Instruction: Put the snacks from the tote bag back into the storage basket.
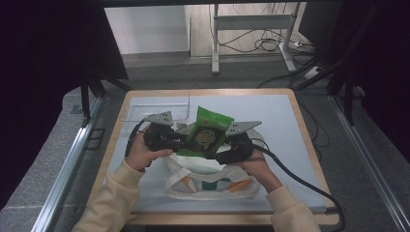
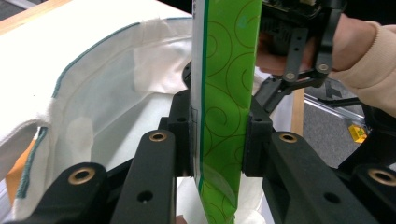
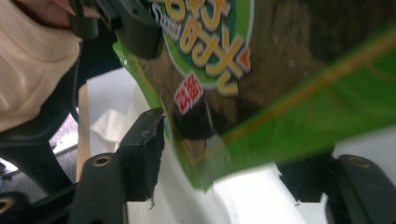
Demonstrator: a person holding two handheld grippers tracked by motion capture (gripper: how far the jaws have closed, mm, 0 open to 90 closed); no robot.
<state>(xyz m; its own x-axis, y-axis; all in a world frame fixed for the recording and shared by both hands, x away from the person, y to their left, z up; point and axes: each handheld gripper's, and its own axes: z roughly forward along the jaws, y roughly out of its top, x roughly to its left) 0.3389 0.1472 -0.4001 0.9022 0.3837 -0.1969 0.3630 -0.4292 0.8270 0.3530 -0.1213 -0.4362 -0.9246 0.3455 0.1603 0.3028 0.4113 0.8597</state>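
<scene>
Two grippers work on one green snack bag (image 1: 209,133) over a white cloth bag (image 1: 212,181) on the table (image 1: 290,121). Left gripper (image 1: 180,140) pinches the snack bag tight; in the left gripper view both pads press its edge, w/ the cloth bag's mouth open just behind. Snack bag is up in the air, standing tall, not inside yet. Right gripper (image 1: 221,151) has jaws spread; snack bag's corner sits between them, but they don't squeeze it. Done: snack bag lifted. Left to do, I think: lower it into the cloth bag & let go.
</scene>
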